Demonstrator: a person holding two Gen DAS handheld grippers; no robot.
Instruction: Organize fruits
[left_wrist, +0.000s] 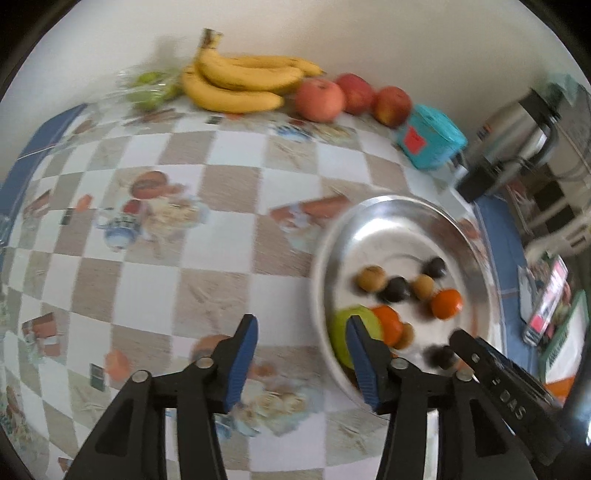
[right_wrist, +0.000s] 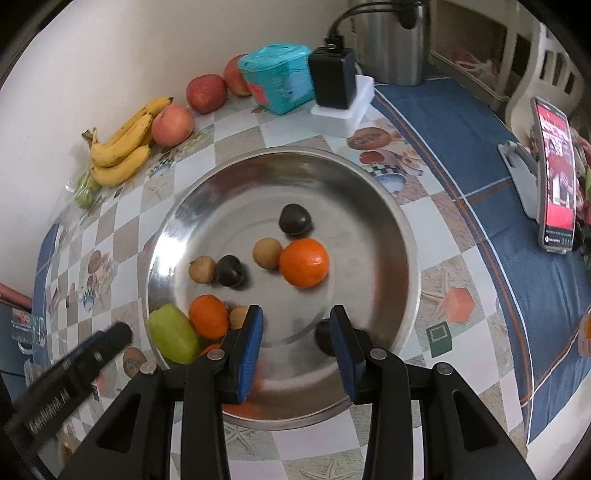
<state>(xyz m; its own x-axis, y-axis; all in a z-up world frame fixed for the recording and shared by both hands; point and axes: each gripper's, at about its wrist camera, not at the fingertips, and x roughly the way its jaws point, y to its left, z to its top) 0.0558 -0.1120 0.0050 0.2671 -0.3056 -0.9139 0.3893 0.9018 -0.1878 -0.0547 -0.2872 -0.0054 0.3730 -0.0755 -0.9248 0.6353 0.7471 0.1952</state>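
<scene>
Right wrist: green fruit (right_wrist: 173, 333) long axis diagonal on tray (right_wrist: 388, 229) rim; right gripper (right_wrist: 297, 328), left gripper (left_wrist: 301, 334) parted, empty

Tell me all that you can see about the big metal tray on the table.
The metal tray is round, shallow and shiny, like polished steel, with a wide raised rim. It lies flat on the checkered tablecloth. Inside lie small fruits: two oranges, the larger near the middle, a green fruit leaning at the rim beside the smaller orange, a few small brown round fruits and several dark ones. Both grippers hang above its near edge; none appears to touch it.
</scene>
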